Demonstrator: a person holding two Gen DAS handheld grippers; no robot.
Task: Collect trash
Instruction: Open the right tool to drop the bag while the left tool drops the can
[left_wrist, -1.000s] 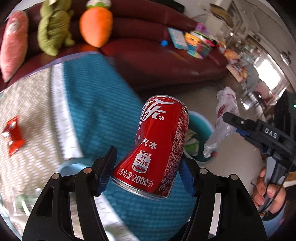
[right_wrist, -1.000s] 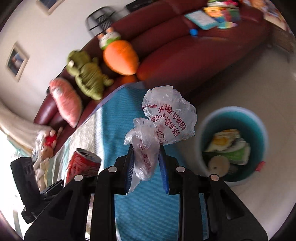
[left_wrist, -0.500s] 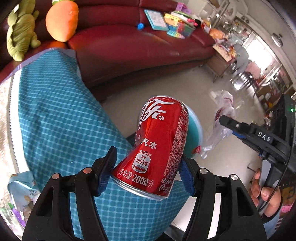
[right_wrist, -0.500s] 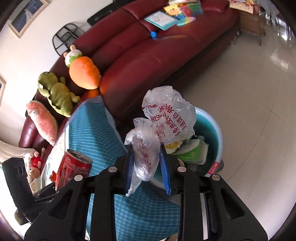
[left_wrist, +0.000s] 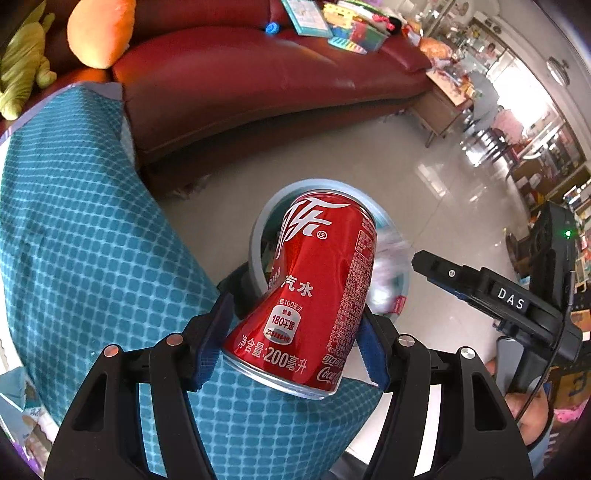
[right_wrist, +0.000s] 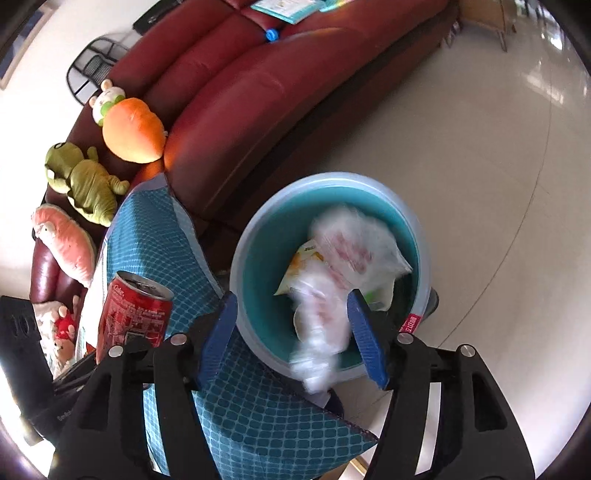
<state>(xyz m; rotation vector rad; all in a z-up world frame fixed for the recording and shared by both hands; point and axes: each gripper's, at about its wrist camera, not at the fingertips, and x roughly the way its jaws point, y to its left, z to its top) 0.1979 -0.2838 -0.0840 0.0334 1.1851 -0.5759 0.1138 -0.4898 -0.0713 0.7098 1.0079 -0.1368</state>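
Observation:
My left gripper (left_wrist: 295, 317) is shut on a red cola can (left_wrist: 317, 295), held tilted over the edge of the teal-clothed table, just above the round teal bin (left_wrist: 258, 229) on the floor. In the right wrist view my right gripper (right_wrist: 291, 299) hangs over the bin (right_wrist: 251, 236) with its jaws opening. A white plastic bag with red print (right_wrist: 351, 251) is blurred as it drops between them into the bin, and no pad presses on it. The can (right_wrist: 136, 314) shows at the left of that view. The right gripper's finger (left_wrist: 480, 288) shows at the right of the left wrist view.
A yellow snack wrapper (right_wrist: 306, 258) lies in the bin. The teal checked tablecloth (left_wrist: 74, 240) hangs beside it. A dark red sofa (right_wrist: 258, 92) stands behind with an orange carrot plush (right_wrist: 133, 133), a green plush (right_wrist: 88, 181) and books. Pale tiled floor (right_wrist: 480, 166) spreads to the right.
Both grippers moved off the table toward the bin and sank. The right jaws spread and let go of the plastic bag, which is falling into the bin. The left still holds the can.

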